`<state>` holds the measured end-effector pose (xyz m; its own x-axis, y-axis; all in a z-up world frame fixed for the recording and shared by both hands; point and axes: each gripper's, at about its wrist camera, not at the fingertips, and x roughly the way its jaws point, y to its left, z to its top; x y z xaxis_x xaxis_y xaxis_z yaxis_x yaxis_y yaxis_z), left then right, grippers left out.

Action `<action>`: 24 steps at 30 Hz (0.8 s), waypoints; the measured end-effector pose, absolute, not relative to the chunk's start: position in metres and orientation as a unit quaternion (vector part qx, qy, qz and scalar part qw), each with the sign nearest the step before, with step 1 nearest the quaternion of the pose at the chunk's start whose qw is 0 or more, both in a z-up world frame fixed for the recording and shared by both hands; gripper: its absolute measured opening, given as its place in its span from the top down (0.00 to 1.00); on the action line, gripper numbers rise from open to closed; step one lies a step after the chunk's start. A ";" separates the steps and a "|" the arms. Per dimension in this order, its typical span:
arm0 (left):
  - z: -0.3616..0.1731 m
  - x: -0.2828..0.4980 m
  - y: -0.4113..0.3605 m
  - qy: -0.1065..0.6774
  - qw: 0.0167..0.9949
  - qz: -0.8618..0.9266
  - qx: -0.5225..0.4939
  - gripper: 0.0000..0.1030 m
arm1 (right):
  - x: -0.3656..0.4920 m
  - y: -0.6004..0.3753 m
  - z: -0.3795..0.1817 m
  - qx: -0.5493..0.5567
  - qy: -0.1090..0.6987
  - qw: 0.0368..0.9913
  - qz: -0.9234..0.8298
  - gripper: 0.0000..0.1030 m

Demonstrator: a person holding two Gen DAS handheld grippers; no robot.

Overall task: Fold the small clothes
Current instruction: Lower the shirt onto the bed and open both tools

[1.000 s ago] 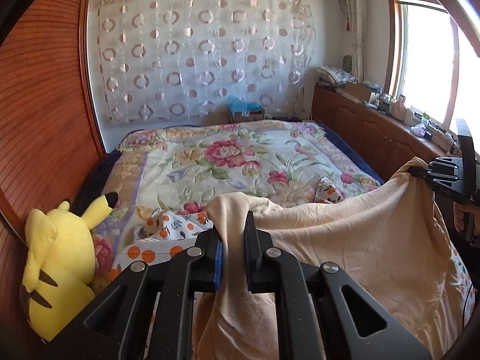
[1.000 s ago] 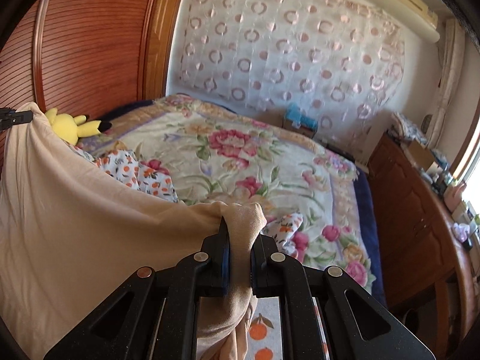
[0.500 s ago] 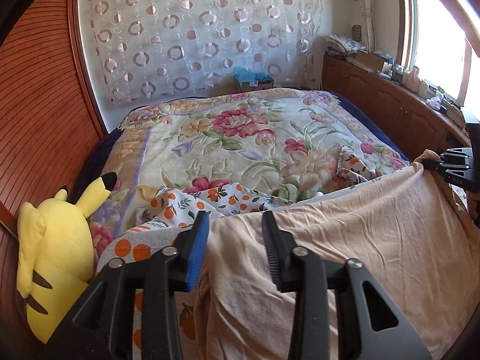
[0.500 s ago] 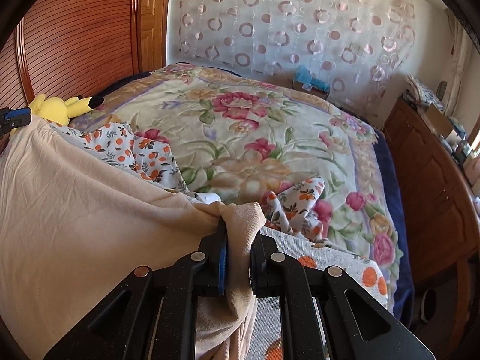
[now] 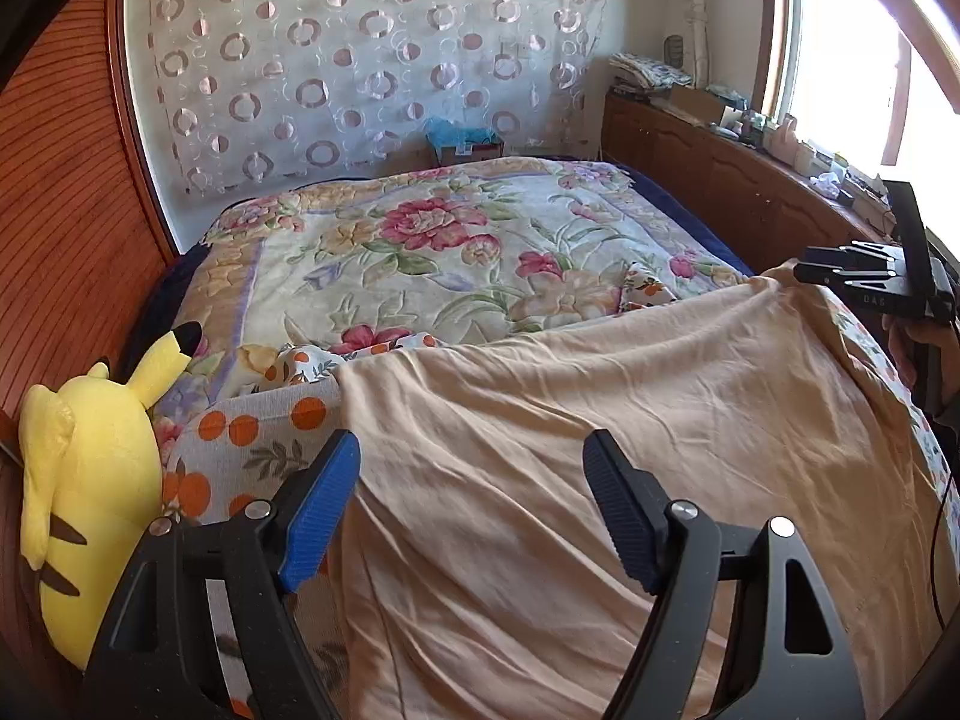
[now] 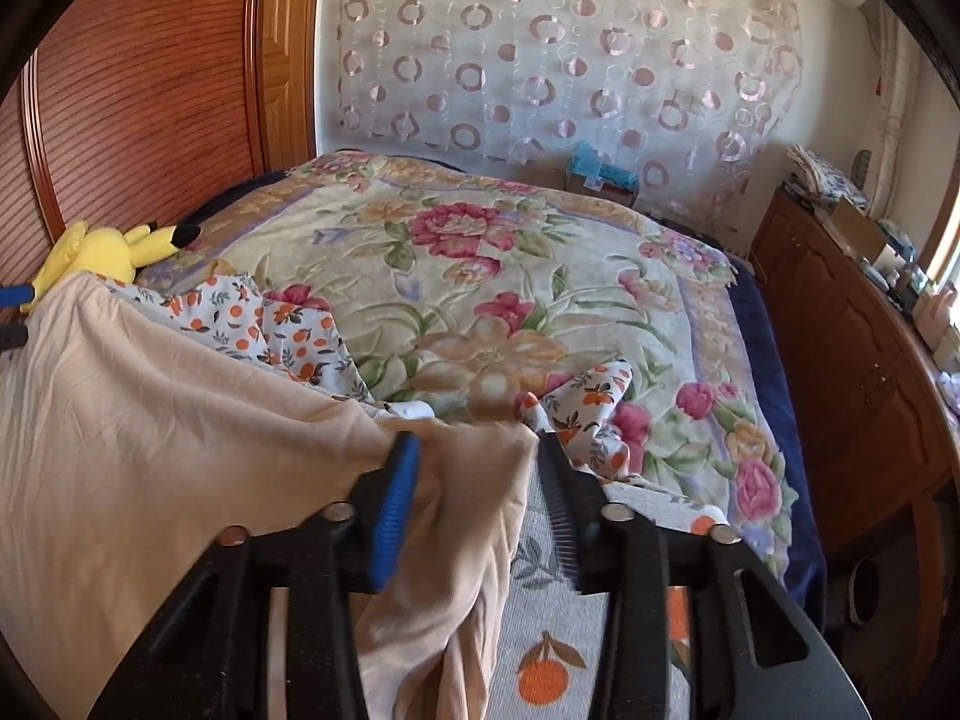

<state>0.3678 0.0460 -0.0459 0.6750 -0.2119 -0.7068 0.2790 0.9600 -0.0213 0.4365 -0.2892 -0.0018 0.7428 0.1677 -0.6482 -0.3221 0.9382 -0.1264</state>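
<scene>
A peach cloth lies spread and wrinkled on the near part of the bed. My left gripper hovers over its near-left part. Its jaws are opening wide and the blue pads touch nothing. My right gripper is at the cloth's other corner. Its jaws are opening too, and the slack corner hangs between them against the left finger without being pressed. The right gripper also shows at the far right of the left wrist view, and the left gripper's blue pad at the left edge of the right wrist view.
Orange-print white garments lie crumpled beyond the cloth. A grey orange-print sheet lies under it. A yellow plush toy leans on the wooden headboard. The floral blanket covers the bed. Wooden cabinets line the right.
Both grippers were shut on the cloth's corners, holding it up. The left opened first, then the right. The cloth has sunk flat onto the bed.
</scene>
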 end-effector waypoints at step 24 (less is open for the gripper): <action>-0.041 0.222 0.019 0.381 0.910 -0.160 0.040 0.25 | 0.221 -0.323 -0.001 -0.067 0.346 0.922 0.162 0.48</action>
<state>0.2220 0.0195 -0.0414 0.6581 -0.2611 -0.7062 0.3214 0.9456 -0.0500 0.2207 -0.3227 -0.0012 0.7090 0.2514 -0.6589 -0.3446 0.9387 -0.0126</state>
